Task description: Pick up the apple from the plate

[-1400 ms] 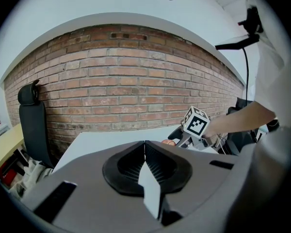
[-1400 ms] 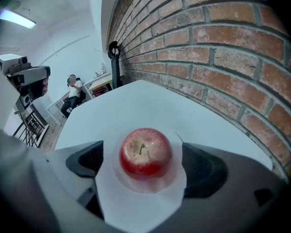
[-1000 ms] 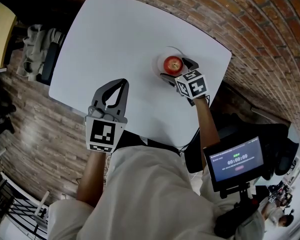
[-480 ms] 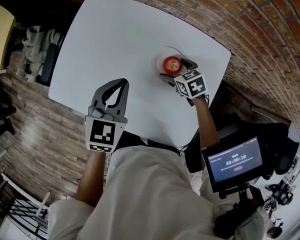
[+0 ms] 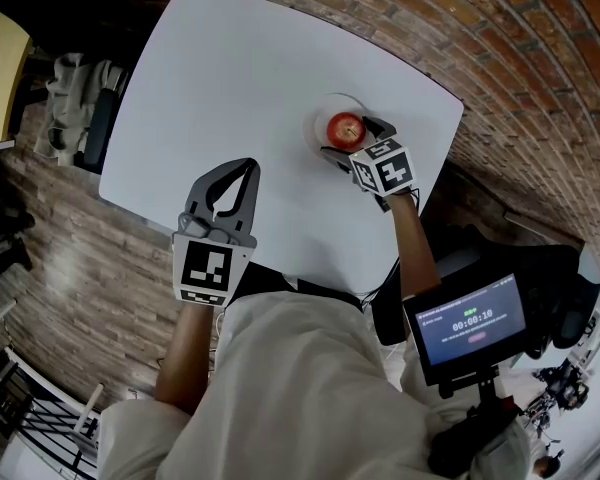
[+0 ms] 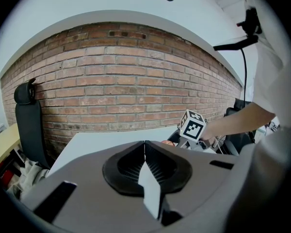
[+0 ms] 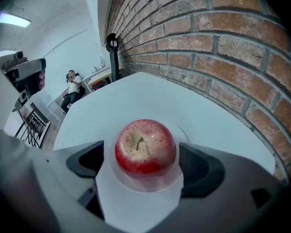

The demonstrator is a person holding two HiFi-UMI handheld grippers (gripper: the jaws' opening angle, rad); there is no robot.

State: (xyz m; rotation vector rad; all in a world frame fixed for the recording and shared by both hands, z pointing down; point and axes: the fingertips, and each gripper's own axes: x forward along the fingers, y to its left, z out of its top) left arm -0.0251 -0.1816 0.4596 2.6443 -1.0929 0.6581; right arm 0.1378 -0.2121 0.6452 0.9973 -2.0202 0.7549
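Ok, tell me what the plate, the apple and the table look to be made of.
The plate looks like clear glass or plastic, glossy: the white table shows through it. The apple could be real or imitation: speckled red skin, slight sheen, a stem. The table looks like smooth matt laminate, no grain.

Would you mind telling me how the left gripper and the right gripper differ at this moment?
The left gripper has its jaws closed together with nothing between them; the right gripper has its jaws apart, one on either side of the apple sitting on the plate. The left gripper hovers by the near edge of the table, well away from the plate; the right gripper is at the plate. Both are hand-held over the same table.
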